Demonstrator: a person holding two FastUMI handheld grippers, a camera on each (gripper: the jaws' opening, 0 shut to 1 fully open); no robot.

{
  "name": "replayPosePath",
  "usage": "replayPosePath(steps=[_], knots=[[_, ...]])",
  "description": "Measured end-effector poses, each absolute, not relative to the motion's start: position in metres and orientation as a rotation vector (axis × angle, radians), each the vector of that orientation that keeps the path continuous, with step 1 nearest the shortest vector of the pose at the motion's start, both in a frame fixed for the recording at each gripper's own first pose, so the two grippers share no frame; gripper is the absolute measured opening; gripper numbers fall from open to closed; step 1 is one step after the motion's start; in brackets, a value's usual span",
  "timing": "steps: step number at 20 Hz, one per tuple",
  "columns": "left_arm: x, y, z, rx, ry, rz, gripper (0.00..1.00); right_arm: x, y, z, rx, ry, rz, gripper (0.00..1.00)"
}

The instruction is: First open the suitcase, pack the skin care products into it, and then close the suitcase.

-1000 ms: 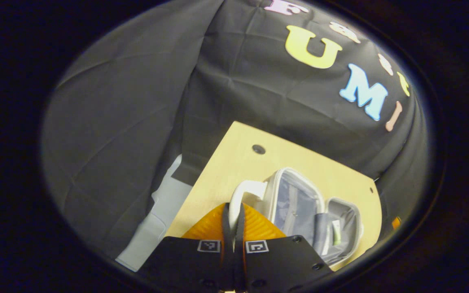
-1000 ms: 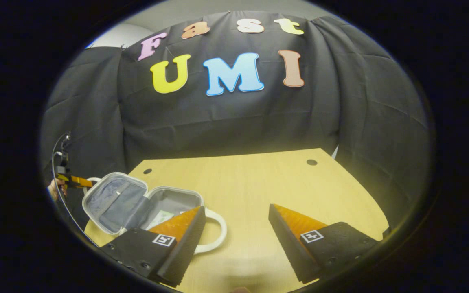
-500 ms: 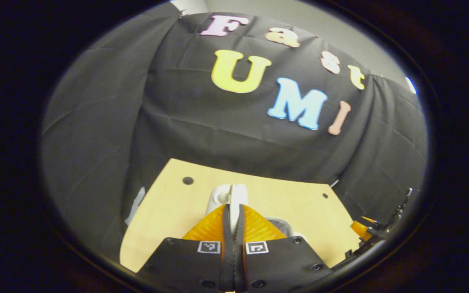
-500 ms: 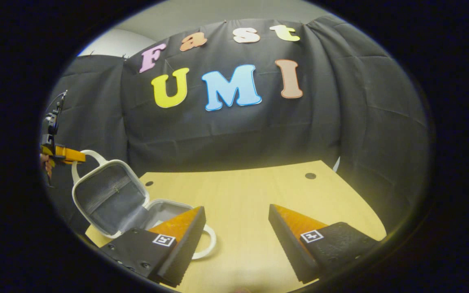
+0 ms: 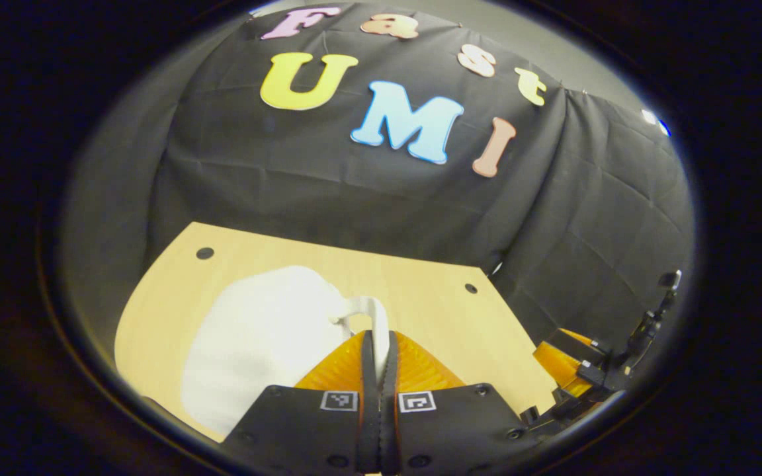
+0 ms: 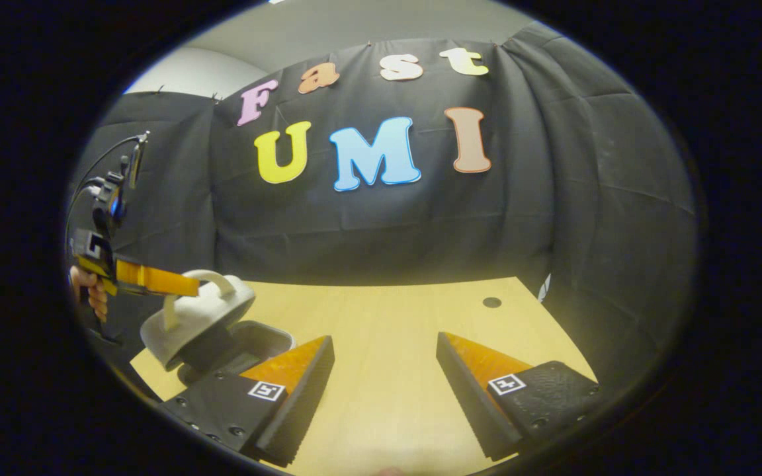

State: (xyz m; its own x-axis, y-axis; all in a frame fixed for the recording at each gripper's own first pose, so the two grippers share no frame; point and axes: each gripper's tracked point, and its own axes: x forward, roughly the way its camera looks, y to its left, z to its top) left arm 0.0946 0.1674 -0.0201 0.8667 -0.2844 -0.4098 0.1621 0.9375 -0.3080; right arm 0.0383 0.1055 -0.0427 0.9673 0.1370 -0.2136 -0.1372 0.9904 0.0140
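Note:
The small white suitcase stands at the table's left, its lid tilted partway down over the base. My left gripper is shut on the lid's white handle, and the lid's white outer shell lies just left of it. In the right gripper view the left gripper pinches the handle from the left, held by a hand. My right gripper hovers open over bare table just right of the suitcase, holding nothing. The lid hides the inside.
The light wooden table has small dark holes near its far corners. Black cloth walls close in behind and on both sides. In the left gripper view the right gripper sits beyond the table's right edge.
The left gripper has swung the lid by its handle from lying open, up and over toward the base. The right gripper has stayed put and open.

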Motion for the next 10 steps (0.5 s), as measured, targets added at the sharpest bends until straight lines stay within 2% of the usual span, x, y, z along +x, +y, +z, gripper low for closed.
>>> replayPosePath(steps=[6, 10], knots=[[0.105, 0.097, -0.134, -0.181, 0.598, -0.198, 0.08, 0.026, 0.072, -0.051, -0.006, 0.255, 0.157, 0.95], [0.105, 0.080, -0.159, -0.149, 0.597, -0.217, 0.10, 0.023, 0.056, -0.051, 0.004, 0.259, 0.105, 0.95]])
